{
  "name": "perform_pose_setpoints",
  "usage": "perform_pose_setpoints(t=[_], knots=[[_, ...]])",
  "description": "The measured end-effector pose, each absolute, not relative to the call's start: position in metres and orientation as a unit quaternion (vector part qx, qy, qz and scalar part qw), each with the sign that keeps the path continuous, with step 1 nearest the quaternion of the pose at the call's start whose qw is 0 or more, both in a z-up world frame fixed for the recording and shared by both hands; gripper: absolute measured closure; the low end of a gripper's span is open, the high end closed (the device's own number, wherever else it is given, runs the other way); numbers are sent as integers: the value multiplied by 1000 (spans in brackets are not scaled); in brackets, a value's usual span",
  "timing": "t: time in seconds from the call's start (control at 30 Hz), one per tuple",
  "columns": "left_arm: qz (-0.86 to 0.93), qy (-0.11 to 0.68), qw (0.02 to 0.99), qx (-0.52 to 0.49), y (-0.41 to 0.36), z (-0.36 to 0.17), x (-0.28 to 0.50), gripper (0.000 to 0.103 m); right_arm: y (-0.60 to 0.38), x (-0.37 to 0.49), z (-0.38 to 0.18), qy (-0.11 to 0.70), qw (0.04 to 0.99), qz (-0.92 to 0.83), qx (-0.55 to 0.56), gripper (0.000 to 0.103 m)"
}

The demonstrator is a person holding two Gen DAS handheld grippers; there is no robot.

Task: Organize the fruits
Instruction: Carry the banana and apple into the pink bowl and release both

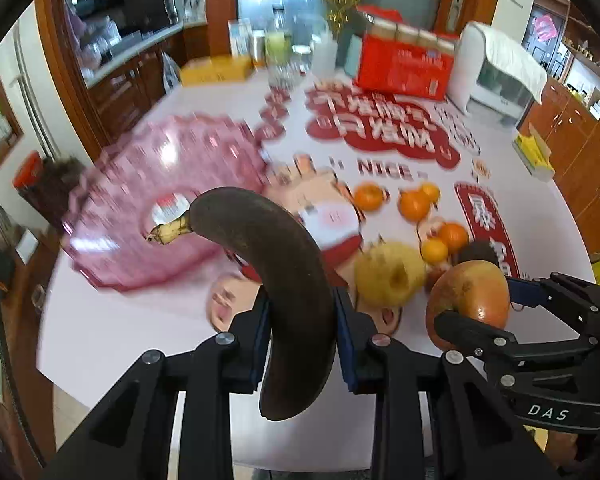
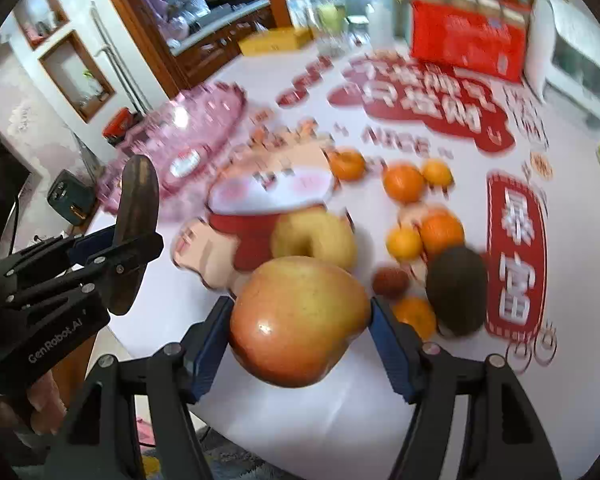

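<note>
Brown-black banana (image 1: 284,280) clamped in the left gripper (image 1: 302,340), red-yellow apple (image 2: 300,320) in the right gripper (image 2: 300,344): both should lower gently into the pink glass bowl (image 1: 140,184) ahead-left of the jaws.

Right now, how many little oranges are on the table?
6 oranges: one by the cartoon print, a pair right of it, a pair nearer, one beside the dark fruit. Others may hide behind the apple.
</note>
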State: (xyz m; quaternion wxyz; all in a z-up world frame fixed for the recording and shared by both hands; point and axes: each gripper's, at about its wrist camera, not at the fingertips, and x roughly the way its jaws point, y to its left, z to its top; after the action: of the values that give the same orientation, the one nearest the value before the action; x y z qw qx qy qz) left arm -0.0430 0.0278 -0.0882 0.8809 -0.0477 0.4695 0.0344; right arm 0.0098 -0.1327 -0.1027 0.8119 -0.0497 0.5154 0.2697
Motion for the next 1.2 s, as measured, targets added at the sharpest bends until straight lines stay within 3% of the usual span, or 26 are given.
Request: perform_pose_setpoints(t=[0.27,0.5,0.77,1.1,1.17,1.2], knots=[[70,446,892,-14,93,-39,-18,75,-74,33,-53,467,832,294,-54,34],[77,456,887,4,163,-49,21,75,1,72,-43,449,837,307,-58,34],[47,497,867,-6,229,-107,72,75,86,123,-101,486,817,301,-78,34],[10,538,843,10,247,-170,97,74,120,142,-152,529,792,282,-111,33],[10,537,844,16,245,-175,96,71,119,143,-162,543,783,281,-111,33],[9,532,847,20,243,-174,94,64,118,143,-162,542,783,285,-106,33]])
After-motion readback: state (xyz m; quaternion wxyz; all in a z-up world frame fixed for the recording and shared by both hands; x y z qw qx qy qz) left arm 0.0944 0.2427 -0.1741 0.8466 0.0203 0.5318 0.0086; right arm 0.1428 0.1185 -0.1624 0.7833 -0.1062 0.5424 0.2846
